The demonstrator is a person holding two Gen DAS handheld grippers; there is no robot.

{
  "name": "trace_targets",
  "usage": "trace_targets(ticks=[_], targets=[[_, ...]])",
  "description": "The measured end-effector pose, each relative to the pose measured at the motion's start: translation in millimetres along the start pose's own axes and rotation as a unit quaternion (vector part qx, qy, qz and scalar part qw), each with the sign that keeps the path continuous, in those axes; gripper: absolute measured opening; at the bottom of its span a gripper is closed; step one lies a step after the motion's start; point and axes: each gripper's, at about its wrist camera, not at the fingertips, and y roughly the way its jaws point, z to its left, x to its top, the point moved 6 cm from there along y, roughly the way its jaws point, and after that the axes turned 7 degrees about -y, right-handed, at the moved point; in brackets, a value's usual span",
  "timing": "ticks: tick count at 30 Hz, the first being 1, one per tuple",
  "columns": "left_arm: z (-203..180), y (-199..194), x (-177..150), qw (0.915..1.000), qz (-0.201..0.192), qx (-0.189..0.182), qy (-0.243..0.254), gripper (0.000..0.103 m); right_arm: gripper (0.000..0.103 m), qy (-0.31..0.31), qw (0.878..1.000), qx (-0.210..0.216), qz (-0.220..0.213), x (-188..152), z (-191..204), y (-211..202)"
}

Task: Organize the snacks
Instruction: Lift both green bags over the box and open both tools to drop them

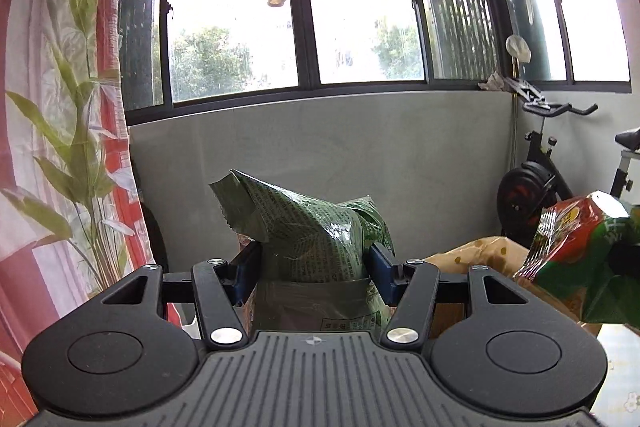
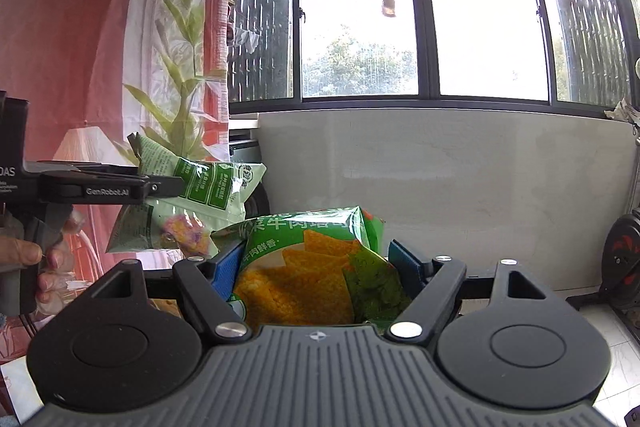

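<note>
At lower centre, the left gripper (image 1: 314, 263) pinches a pale green snack bag (image 1: 308, 227), while the right gripper (image 2: 316, 263) clamps a green tortilla-chip bag (image 2: 304, 267). Both bags are held aloft, mid-carry. Next, each likely needs lowering toward the brown cardboard box (image 1: 480, 251) at right, beyond which stands an exercise bike (image 1: 536, 183).

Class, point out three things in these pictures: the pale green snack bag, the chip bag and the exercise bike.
Pale green snack bag (image 2: 208, 187): right wrist view, printed panel.
Chip bag (image 2: 304, 283): right wrist view, pictured chips.
Exercise bike (image 1: 528, 187): left wrist view, flywheel.
</note>
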Motion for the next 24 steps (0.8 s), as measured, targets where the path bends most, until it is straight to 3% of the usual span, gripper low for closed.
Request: trace_targets(ticks=[4, 8, 10, 11, 18, 24], targets=[[-18, 34, -21, 0.9962, 0.06, 0.022, 0.06, 0.062, 0.078, -0.008, 1.0, -0.011, 0.012, -6, -7, 9], [-30, 46, -33, 0.9904, 0.093, 0.008, 0.101, 0.07, 0.078, 0.0, 1.0, -0.016, 0.021, -12, -14, 18], [-32, 47, -30, 0.9911, 0.1, -0.011, 0.087, 0.083, 0.078, 0.002, 1.0, -0.017, 0.025, -13, -16, 22], [-28, 45, -27, 0.9923, 0.096, -0.018, 0.077, 0.084, 0.078, 0.003, 0.999, -0.018, 0.027, -15, -16, 24], [0, 39, -18, 0.9961, 0.086, -0.022, -0.003, 0.085, 0.078, 0.018, 0.999, -0.02, 0.035, -16, -19, 33], [15, 32, -17, 0.9956, 0.083, -0.016, -0.039, 0.085, 0.078, 0.026, 0.998, -0.021, 0.044, -13, -14, 65]])
